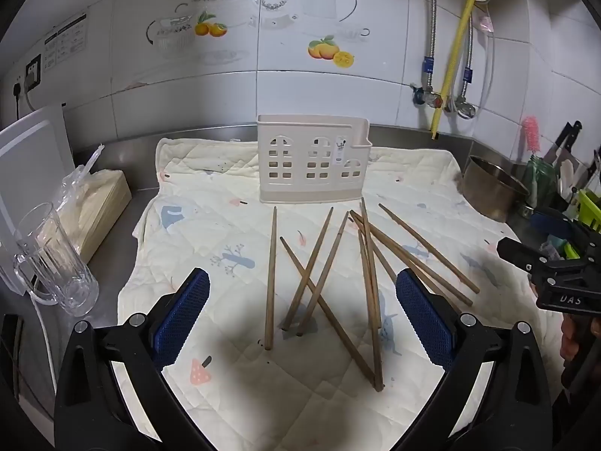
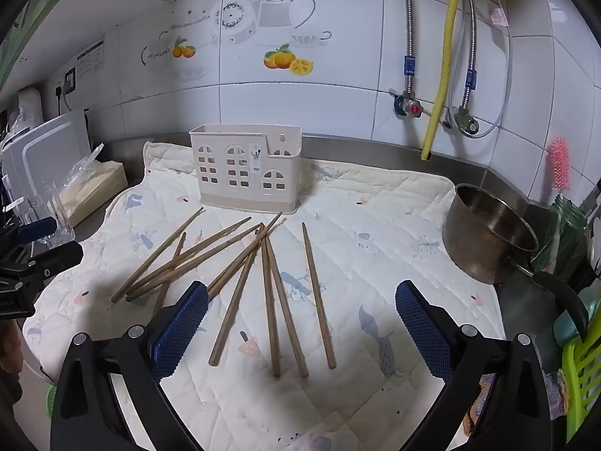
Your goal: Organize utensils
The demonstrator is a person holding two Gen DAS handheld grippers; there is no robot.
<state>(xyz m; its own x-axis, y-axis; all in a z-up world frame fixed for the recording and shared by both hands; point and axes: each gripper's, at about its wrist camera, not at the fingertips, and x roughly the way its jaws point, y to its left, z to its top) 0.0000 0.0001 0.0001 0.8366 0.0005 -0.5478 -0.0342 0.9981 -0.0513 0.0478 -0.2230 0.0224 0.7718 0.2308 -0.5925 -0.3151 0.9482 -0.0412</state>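
Several brown wooden chopsticks (image 1: 323, 274) lie scattered and crossed on a cream quilted mat (image 1: 210, 225); they also show in the right wrist view (image 2: 263, 285). A beige plastic utensil holder (image 1: 311, 161) with window cut-outs stands upright at the mat's back, also seen in the right wrist view (image 2: 246, 169). My left gripper (image 1: 302, 312) is open and empty, held above the near ends of the chopsticks. My right gripper (image 2: 300, 323) is open and empty above the chopsticks too. The right gripper shows at the right edge of the left wrist view (image 1: 556, 270).
A glass mug (image 1: 56, 259) and a bagged box (image 1: 97, 206) stand left of the mat. A white board (image 1: 30, 158) leans at the far left. A steel pot (image 2: 488, 233) sits right of the mat, with a green rack (image 2: 582, 368) beyond. Pipes and valves (image 2: 435, 75) hang on the tiled wall.
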